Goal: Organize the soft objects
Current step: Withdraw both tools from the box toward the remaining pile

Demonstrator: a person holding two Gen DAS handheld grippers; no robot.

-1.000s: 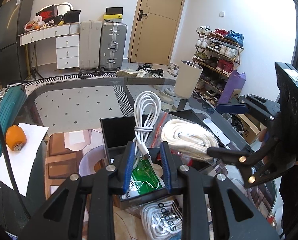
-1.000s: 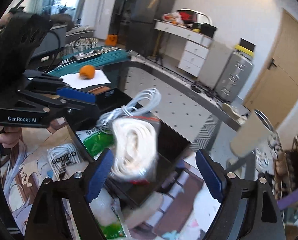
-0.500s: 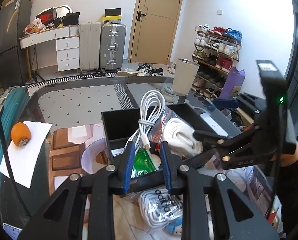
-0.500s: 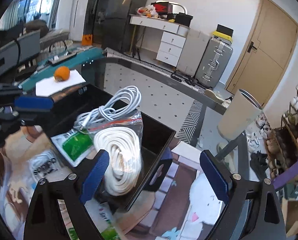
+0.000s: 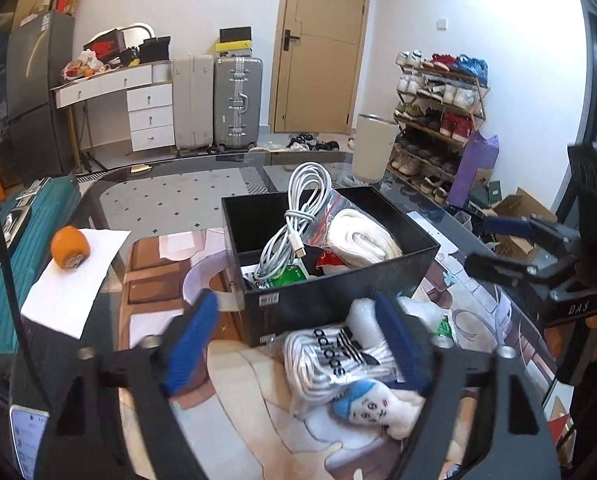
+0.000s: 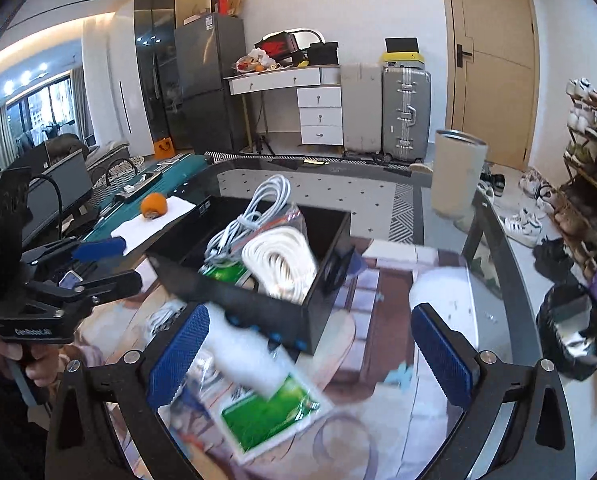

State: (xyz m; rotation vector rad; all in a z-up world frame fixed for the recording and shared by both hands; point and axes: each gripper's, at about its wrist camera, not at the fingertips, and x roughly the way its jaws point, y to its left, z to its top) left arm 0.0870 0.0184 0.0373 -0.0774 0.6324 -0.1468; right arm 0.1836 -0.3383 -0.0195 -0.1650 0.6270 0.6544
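Observation:
A black box (image 5: 338,300) stands on the glass table. In it lie a coiled white cable (image 5: 298,216), a bagged white rope (image 5: 362,236) and a green packet (image 5: 286,276). My left gripper (image 5: 294,344) is just in front of the box, its jaws opening with nothing pressed between them. Below it lie a bag of white laces (image 5: 330,356) and a small plush (image 5: 374,408). My right gripper (image 6: 310,356) is at the box's (image 6: 258,308) near corner, jaws opening wide and empty, above a second green packet (image 6: 266,412). Each gripper also shows in the other's view, the left (image 6: 110,264) and the right (image 5: 482,244).
An orange (image 5: 69,247) rests on white paper at the left, beside a teal suitcase (image 5: 18,240). A phone (image 5: 26,440) lies at the lower left. Beyond the table edge are a beige bin (image 6: 458,176), a shoe rack (image 5: 438,112) and a black bag (image 6: 574,332).
My left gripper let go of the white cable, opened and drew back from the box. My right gripper left the rope bag in the box, opened wider, rolled level and backed off.

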